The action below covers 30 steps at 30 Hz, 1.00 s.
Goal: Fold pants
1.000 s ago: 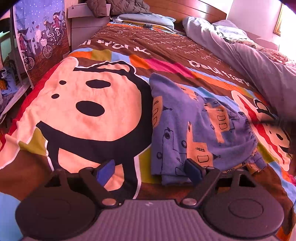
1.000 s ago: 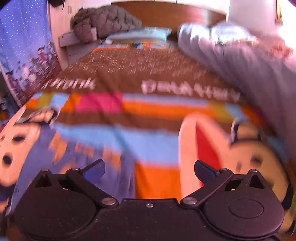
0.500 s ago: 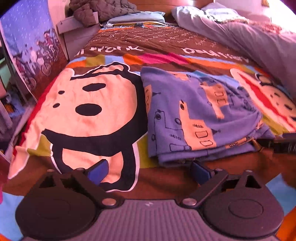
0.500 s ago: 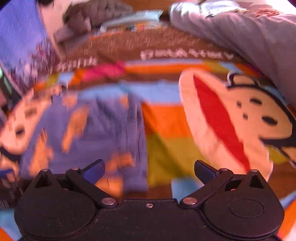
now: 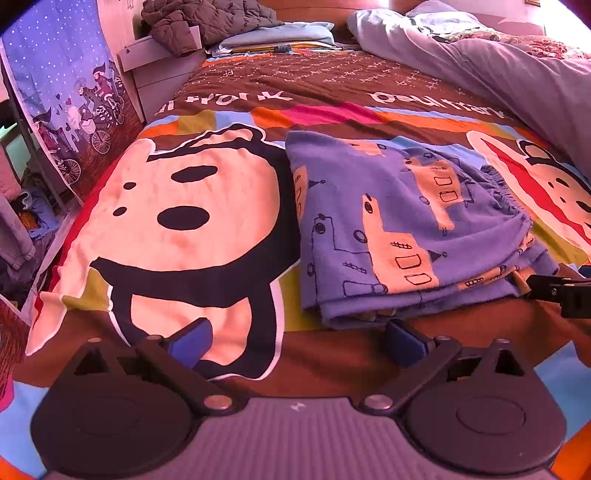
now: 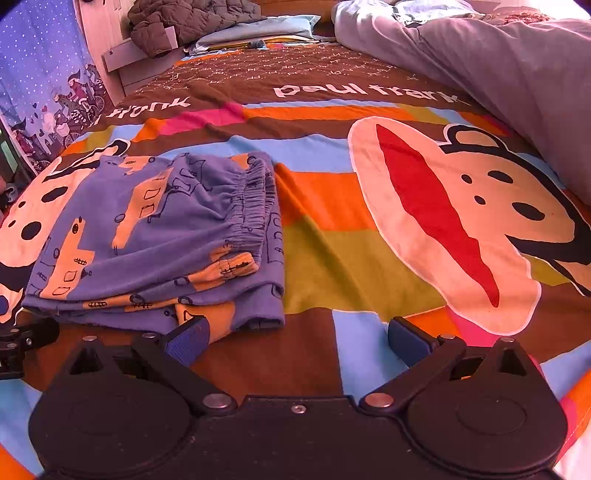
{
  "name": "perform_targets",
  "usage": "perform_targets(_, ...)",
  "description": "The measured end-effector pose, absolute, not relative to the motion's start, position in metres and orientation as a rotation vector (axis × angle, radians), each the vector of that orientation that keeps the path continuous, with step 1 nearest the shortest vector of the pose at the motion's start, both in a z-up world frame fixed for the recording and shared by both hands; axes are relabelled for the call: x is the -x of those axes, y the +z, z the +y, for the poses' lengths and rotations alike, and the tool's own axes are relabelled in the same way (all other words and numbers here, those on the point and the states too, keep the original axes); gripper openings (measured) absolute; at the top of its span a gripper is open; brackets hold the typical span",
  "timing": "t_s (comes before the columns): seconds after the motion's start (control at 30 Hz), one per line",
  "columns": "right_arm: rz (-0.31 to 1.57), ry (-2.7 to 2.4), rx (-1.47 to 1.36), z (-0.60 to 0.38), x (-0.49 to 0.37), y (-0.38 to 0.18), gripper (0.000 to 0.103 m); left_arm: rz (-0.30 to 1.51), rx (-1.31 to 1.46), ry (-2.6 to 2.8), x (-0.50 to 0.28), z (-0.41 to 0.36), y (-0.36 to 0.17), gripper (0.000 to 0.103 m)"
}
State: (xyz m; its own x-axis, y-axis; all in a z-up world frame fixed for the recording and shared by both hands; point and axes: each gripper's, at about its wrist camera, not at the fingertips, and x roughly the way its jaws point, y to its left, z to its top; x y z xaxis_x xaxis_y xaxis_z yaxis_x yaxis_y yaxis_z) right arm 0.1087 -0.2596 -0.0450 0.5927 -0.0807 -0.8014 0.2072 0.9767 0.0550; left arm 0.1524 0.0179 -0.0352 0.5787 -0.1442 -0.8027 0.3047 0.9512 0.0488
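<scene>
Both tongs [image 5: 299, 341] just short of pants [image 5: 399, 225]

Bedspread [image 5: 332, 110] covers the bed: brown band with white lettering, coloured stripes, cartoon monkey faces. Grey duvet [image 6: 498, 74] bunched along its right edge. Quilted jacket [image 5: 207, 22] at its head, left corner. Blue bicycle-print hanging [image 5: 70, 92] beside its left edge.

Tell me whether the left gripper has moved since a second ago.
Yes. The left gripper has backed off toward the bed's near edge: its finger, earlier over the pants, now sits short of their hem. Its jaws have just been opening, empty.
</scene>
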Motion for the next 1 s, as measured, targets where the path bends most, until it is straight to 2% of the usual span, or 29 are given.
perform_targets(0.4,0.898,-0.143,-0.198,-0.265,-0.103,-0.043,0.102,0.875,0.022,-0.346,-0.138,0.048,-0.013,0.102)
perform_targets(0.57,0.875,-0.125,-0.242,-0.271,-0.100,-0.042,0.102,0.622,0.126,-0.224,-0.131,0.059,0.002,0.103)
perform_targets(0.63,0.873,-0.095,-0.270,-0.275,-0.101,-0.041,0.102,0.587,0.160,-0.214,-0.138,0.058,0.004,0.103)
perform_targets(0.8,0.677,0.012,-0.335,-0.301,-0.101,-0.017,0.102,0.675,0.204,-0.291,-0.166,0.047,-0.009,0.103)
perform_targets(0.9,0.638,0.051,-0.258,-0.310,-0.123,-0.005,0.102,0.758,0.235,-0.340,-0.175,0.041,-0.026,0.103)
perform_targets(1.0,0.623,0.165,-0.306,-0.325,-0.153,-0.006,0.102,0.828,0.345,-0.360,-0.184,0.048,-0.039,0.103)
